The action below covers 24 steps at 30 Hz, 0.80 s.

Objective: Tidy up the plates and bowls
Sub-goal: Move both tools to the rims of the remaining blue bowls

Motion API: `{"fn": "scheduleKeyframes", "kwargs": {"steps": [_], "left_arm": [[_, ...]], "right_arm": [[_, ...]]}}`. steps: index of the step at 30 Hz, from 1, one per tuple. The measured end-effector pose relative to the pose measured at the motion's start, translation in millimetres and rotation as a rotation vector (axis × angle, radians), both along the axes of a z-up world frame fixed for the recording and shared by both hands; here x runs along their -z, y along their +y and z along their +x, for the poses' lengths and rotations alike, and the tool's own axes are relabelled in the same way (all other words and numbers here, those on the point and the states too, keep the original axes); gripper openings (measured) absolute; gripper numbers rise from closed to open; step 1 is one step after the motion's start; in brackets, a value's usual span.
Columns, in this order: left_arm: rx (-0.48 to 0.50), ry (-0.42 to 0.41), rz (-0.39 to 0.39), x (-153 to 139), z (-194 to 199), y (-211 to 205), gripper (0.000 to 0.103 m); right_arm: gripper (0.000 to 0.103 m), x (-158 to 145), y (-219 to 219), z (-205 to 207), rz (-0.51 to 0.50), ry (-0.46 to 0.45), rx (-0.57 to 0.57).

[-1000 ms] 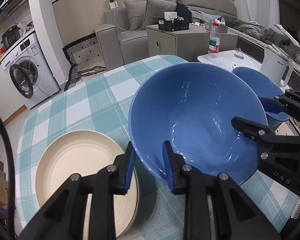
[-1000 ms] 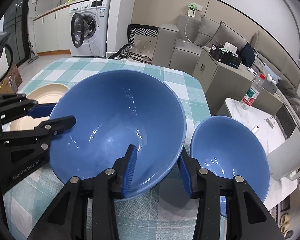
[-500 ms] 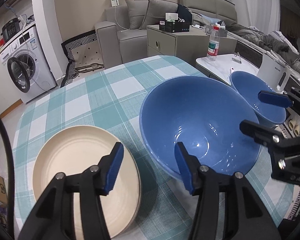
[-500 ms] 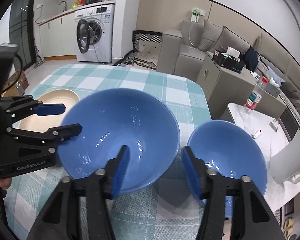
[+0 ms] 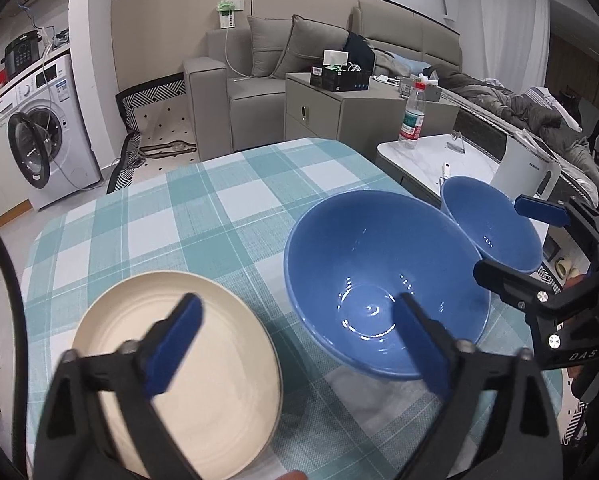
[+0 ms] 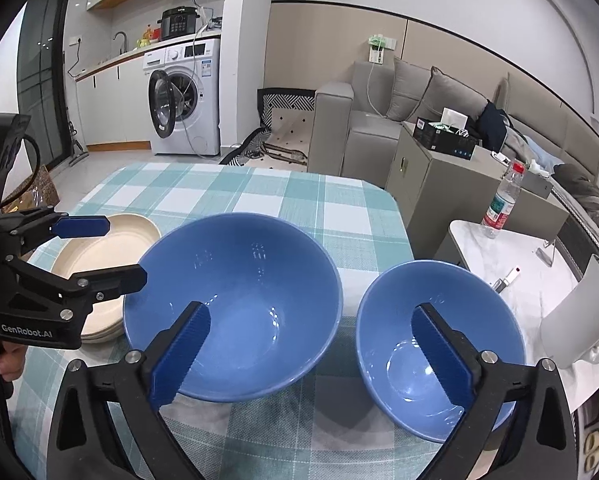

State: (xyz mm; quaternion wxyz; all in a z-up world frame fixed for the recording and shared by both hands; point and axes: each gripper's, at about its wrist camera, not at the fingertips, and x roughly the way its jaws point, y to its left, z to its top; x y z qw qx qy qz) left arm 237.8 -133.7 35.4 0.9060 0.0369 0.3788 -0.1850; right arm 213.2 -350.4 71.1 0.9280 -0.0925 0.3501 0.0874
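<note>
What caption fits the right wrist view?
Open right gripper above large blue bowl and small blue bowl on checked tablecloth.

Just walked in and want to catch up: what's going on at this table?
A person holds a two-finger tool in each hand over a checked tablecloth. Both the left tool and the right tool have just been opening and now stand wide, gripping nothing. The large blue bowl sits free on the cloth between a stack of cream plates and a smaller blue bowl.

The cream plates point(image 5: 187, 364) lie partly hidden behind blurred left tongs point(image 5: 299, 340).
</note>
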Motion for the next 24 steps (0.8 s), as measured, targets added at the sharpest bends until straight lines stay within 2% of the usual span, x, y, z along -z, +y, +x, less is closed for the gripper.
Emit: {"fn": "scheduleKeyframes", "kwargs": {"steps": [10,24], "left_arm": [[0.036,0.012,-0.006,-4.6,7.6,-10.3,0.103],[0.167,-0.015,0.027,-35.1,28.9,-74.0,0.103]], "right_arm": [[0.103,-13.5,-28.4,-6.0,0.058,-0.009,0.061],[0.103,-31.8,-110.6,-28.0,0.151,-0.017,0.283]]}}
